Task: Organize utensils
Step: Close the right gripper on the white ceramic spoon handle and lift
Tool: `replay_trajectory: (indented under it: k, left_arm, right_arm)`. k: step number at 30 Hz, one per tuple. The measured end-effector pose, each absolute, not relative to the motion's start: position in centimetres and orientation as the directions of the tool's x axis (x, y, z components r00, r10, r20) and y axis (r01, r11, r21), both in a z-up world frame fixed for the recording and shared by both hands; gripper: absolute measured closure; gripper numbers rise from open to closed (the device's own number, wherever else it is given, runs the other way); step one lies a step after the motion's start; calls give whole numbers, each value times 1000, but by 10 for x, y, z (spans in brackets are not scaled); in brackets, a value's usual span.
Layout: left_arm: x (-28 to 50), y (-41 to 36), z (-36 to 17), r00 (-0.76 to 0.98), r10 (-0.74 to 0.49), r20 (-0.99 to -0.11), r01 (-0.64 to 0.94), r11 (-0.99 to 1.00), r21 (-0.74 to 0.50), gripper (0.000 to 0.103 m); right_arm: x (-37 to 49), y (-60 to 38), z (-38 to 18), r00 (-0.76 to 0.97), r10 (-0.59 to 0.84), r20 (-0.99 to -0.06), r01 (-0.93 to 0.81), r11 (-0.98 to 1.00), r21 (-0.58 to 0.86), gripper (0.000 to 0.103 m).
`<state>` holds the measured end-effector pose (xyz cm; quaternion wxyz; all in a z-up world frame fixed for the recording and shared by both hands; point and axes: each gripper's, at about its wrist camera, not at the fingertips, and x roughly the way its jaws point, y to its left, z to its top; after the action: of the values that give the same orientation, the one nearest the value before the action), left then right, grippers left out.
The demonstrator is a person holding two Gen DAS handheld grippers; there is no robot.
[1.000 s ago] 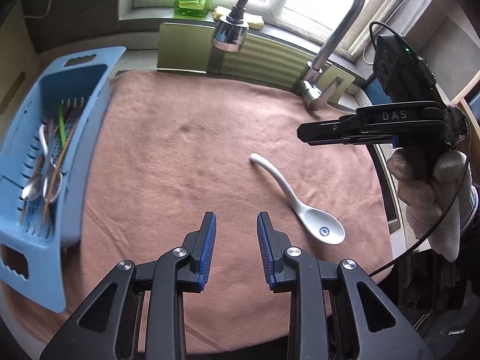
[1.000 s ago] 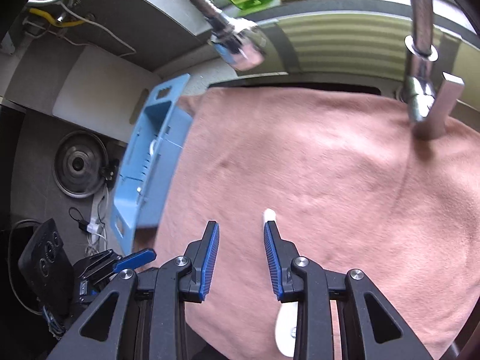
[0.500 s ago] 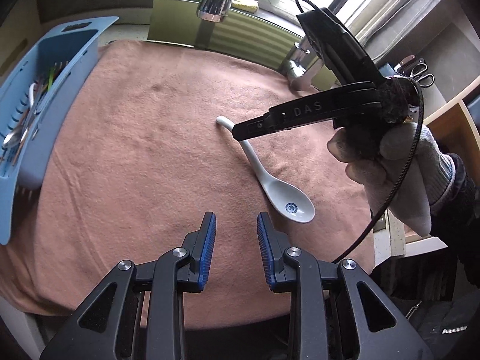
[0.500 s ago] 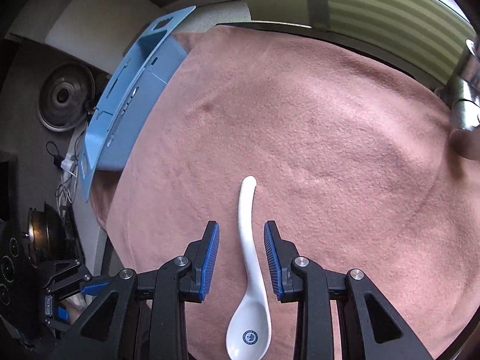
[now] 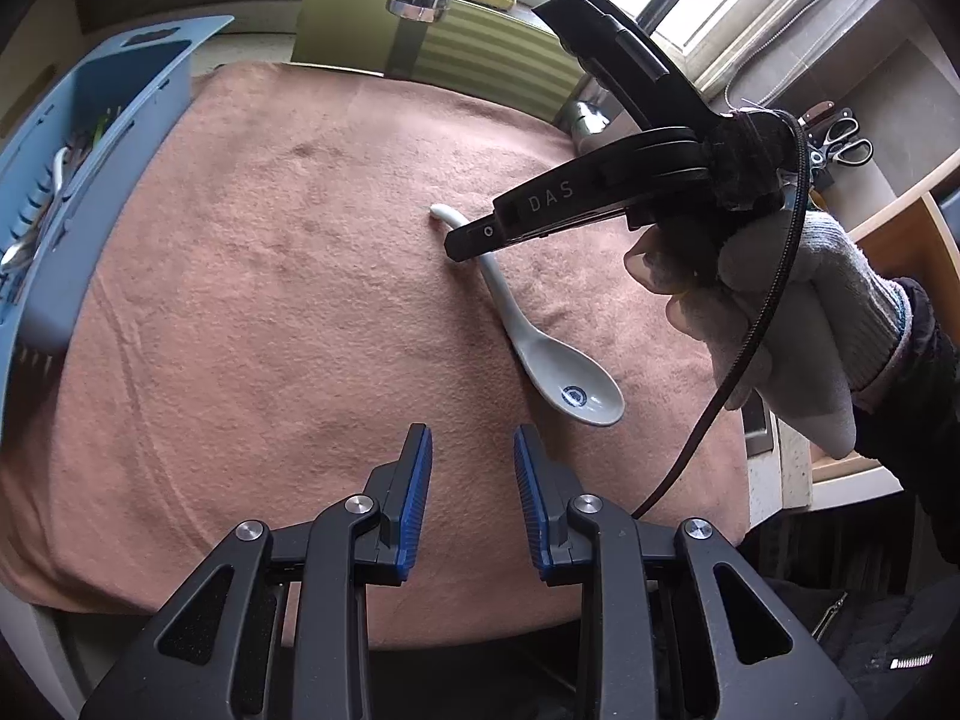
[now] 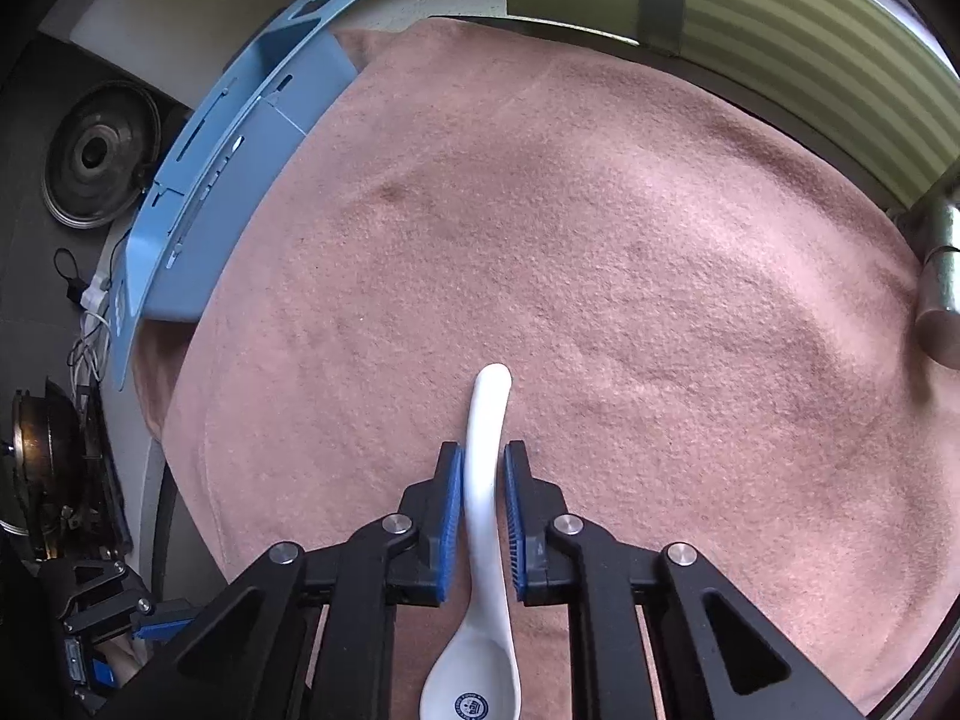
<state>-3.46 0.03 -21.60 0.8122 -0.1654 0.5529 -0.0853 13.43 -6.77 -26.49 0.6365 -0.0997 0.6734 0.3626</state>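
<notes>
Right claw [image 6: 483, 468] just closed on spoon [image 6: 483, 498] handle.

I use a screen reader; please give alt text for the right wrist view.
The right gripper is shut on the handle of a white ceramic spoon lying on a pink towel. A blue utensil tray sits at the towel's left edge.

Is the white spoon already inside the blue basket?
No, the white spoon lies on the brown towel, apart from the blue basket.
</notes>
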Motion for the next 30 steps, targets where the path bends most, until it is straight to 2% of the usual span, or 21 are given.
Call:
replay_trajectory:
  k: [4,16,18,30]
  left_arm:
    - [-28,-10,-220,358,-336,-871,-12,931,-364,76]
    - [-16,-73,-233,254,-419,-872,140,908,-396,75]
    - [-14,-82,-236,245,-421,-873,137,907,-399,69]
    - [-9,-112,-257,219,-377,-900,173,923,-344,70]
  right_arm:
    - [140,-89,-264,-157,360,-920,-534,752,386,93]
    - [138,-189,-260,-65,502,-862,-204,839,504,93]
    - [135,-194,-259,-51,507,-861,-185,842,507,93]
    - [128,-194,-254,-8,503,-864,-162,852,498,93]
